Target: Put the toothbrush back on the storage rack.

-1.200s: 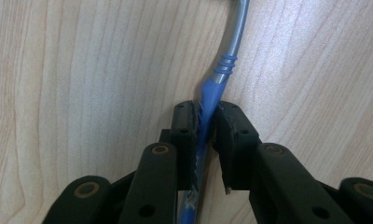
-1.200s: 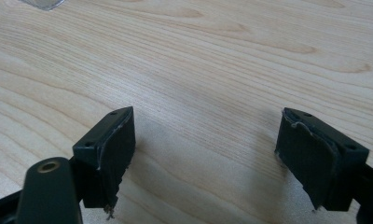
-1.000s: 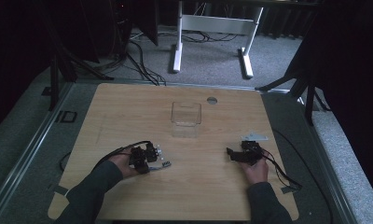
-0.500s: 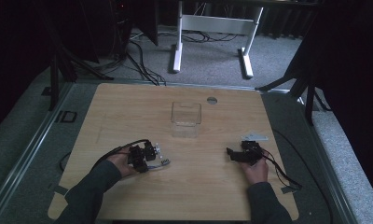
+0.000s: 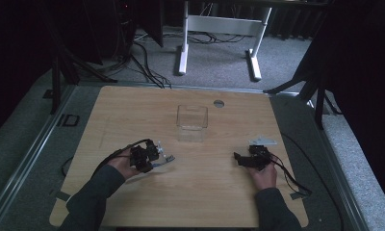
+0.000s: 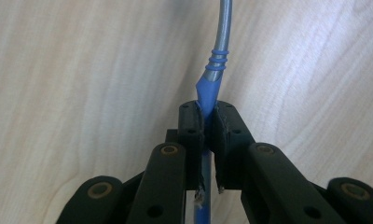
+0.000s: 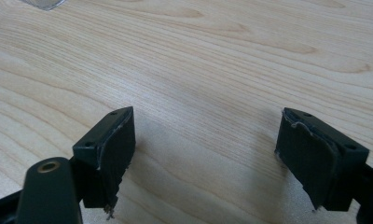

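Note:
My left gripper is shut on the blue handle of a thin metal utensil, whose silver stem runs on past the jaws over the wood. In the high view this left gripper is at the table's front left, with the utensil sticking out to its right. My right gripper rests at the front right and points left. Its jaws stand wide apart over bare wood, with nothing between them in the right gripper view.
A clear plastic box stands at the middle of the wooden table, beyond both grippers. A round grey grommet sits near the far edge. White desk legs and cables are on the floor behind the table.
My left gripper with the utensil has shifted very slightly. The right gripper has stayed where it was.

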`<state>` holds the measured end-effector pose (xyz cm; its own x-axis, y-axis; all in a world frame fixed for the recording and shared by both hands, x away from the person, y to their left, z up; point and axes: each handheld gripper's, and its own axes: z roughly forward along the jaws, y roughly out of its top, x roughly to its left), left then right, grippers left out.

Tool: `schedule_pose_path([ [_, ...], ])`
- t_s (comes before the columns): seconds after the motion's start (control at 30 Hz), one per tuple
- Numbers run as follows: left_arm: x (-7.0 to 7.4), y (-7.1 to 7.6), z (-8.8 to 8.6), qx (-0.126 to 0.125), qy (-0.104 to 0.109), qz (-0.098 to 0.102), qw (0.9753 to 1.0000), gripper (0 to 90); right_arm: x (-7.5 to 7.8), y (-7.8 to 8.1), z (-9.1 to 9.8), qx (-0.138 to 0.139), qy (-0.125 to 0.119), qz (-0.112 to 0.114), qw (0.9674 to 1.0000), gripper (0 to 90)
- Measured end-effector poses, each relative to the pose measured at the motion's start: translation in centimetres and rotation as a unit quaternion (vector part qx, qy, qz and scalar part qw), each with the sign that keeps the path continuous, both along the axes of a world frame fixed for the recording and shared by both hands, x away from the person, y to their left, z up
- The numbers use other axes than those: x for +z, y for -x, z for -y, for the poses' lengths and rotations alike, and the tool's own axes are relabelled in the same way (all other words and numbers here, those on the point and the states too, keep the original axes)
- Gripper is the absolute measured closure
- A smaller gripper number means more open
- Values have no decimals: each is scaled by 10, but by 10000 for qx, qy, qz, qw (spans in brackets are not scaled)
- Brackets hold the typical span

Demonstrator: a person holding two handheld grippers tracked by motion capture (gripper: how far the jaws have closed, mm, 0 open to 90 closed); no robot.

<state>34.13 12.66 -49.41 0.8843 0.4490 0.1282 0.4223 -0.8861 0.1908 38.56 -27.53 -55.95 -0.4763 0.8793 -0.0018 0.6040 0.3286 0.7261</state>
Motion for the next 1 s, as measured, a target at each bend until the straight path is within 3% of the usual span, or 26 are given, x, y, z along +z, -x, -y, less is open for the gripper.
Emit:
schedule_pose_path([
  [0.53,9,-3,-2,214,263,262,9991,823,0,0,0,3,-2,0,10000,193],
  [1.0,16,-4,-4,506,502,537,9960,823,0,0,0,10,-1,-2,10000,193],
])
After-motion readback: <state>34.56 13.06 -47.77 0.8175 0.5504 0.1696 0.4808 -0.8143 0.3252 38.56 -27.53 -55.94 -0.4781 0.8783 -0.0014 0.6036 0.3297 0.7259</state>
